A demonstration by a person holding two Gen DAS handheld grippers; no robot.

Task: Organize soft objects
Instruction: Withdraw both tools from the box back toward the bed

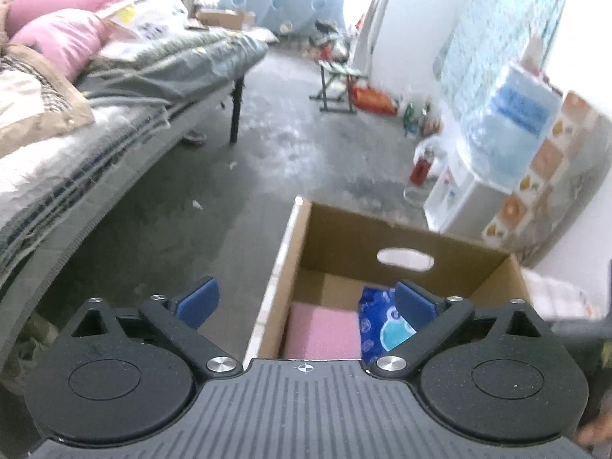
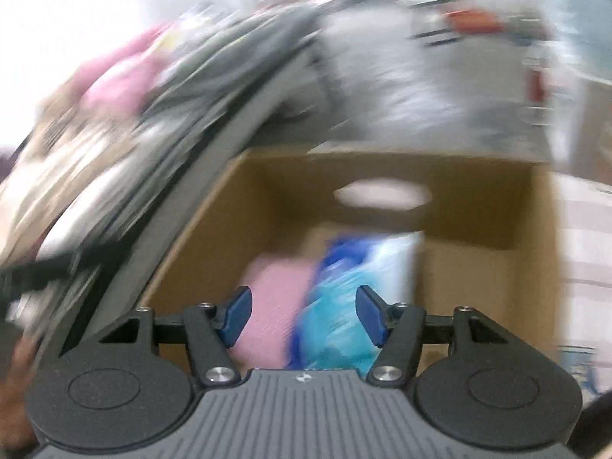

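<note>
The left gripper (image 1: 306, 302) is held above the near edge of a cardboard box (image 1: 386, 235), its blue fingers (image 1: 199, 300) spread wide with nothing between them. Inside the box a pink pad (image 1: 323, 331) is seen lying beside a blue patterned pack (image 1: 382, 321). A bed (image 1: 114, 114) is seen to the left.

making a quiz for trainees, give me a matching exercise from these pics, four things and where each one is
Things:
1. pink pad
2. blue pack
3. pink pillow
4. water jug

Places:
A. on the bed
B. in the box, left side
C. on the white dispenser by the wall
D. in the box, right of the pink pad

Pairs: 1-B, 2-D, 3-A, 4-C
</note>
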